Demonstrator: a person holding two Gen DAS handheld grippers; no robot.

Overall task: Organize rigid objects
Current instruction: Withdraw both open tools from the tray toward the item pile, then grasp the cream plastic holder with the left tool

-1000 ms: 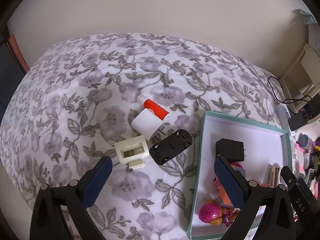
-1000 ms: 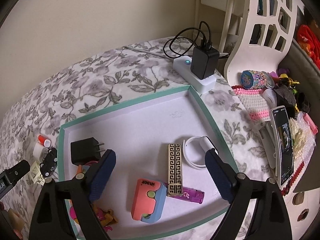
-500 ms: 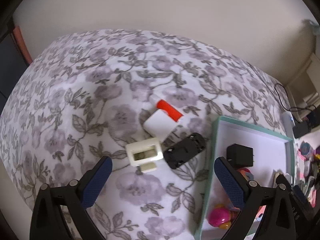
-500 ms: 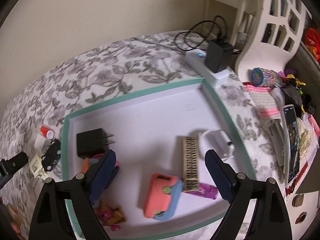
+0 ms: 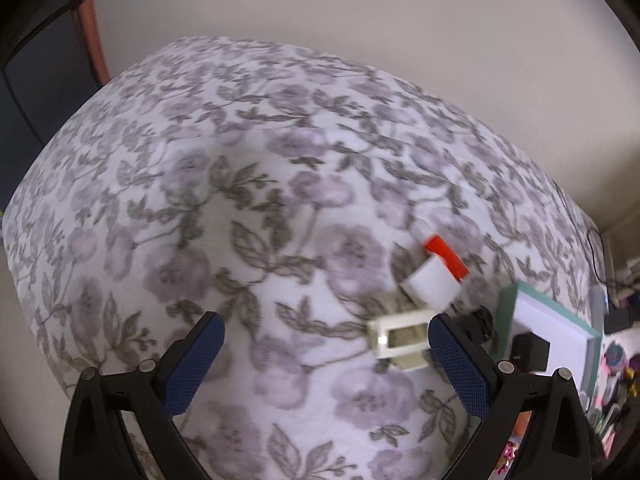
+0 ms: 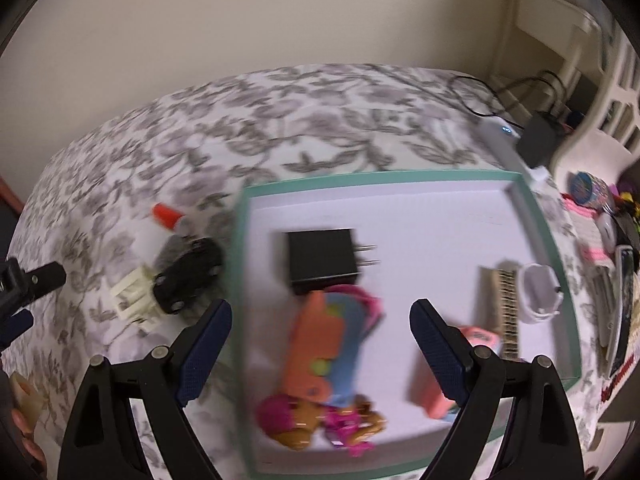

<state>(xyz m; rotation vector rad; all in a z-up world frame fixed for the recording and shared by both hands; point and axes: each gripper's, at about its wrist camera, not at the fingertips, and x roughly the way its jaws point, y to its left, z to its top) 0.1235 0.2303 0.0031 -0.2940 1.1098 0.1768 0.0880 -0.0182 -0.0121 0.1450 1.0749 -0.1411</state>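
Four loose bits sit on the floral bedspread [image 5: 248,208] outside the tray [image 6: 400,179]: a cream frame [image 5: 400,337], a white block [image 5: 434,285], a red-capped tube [image 5: 445,255] and a black piece [image 6: 188,276]. The tray already holds a black charger [image 6: 322,262], some orange and pink toys [image 6: 328,340], a patterned strip [image 6: 507,312] and a white ring [image 6: 538,294].

Compared with a second ago, the left gripper [image 5: 326,364] has swung left and dropped closer to the bed, so the cluster now sits off toward its right finger instead of between the two. The cream frame is right beside that finger, maybe touching, hard to tell through the blur. Its jaws are spread wide with nothing in them.

The right gripper [image 6: 322,344] has panned left too; it used to look straight into the tray, and now the tray's left wall and the loose pile are both in frame. It's also wide open and empty, hovering over the toys.

Probably means the left one is lining up on the pile next, though it looks off-centre and would need to shift right before closing.
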